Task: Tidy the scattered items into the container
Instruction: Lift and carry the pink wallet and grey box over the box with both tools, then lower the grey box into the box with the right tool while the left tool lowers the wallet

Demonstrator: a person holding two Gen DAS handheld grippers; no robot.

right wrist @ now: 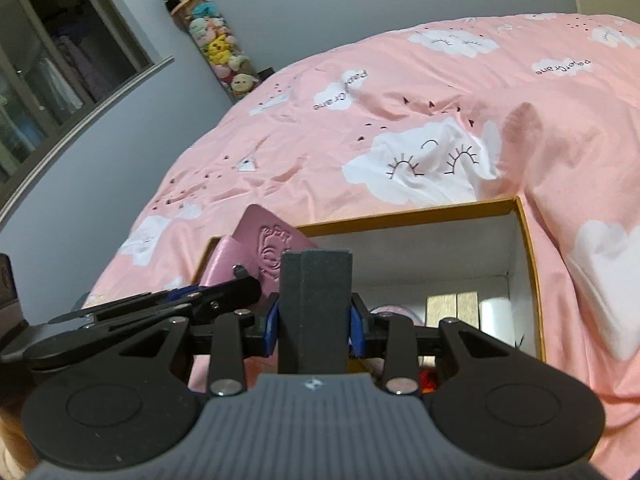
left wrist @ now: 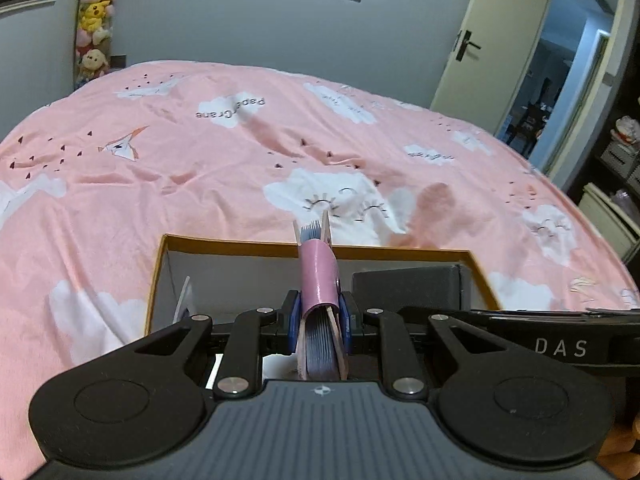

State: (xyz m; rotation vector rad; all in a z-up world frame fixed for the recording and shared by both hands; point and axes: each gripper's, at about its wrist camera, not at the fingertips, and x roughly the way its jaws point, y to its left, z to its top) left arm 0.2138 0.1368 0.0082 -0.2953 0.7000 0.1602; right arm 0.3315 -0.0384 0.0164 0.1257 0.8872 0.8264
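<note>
An open cardboard box with an orange rim [left wrist: 240,245] and white inside sits on the pink bed; it also shows in the right wrist view [right wrist: 416,212]. My left gripper [left wrist: 319,312] is shut on a pink wallet [left wrist: 318,276] with blue card edges, held upright over the box. That wallet shows in the right wrist view [right wrist: 268,244] with the left gripper [right wrist: 208,296] beside it. My right gripper [right wrist: 316,320] is shut on a dark grey rectangular block [right wrist: 315,304] over the box; the block shows in the left wrist view [left wrist: 408,288]. Small items [right wrist: 452,308] lie in the box.
The pink cloud-print duvet [left wrist: 240,152] covers the bed around the box. A clear tube of plush toys [right wrist: 216,44] stands against the far wall. An open door [left wrist: 520,40] and shelves [left wrist: 616,184] are at the right. A window [right wrist: 48,80] is at the left.
</note>
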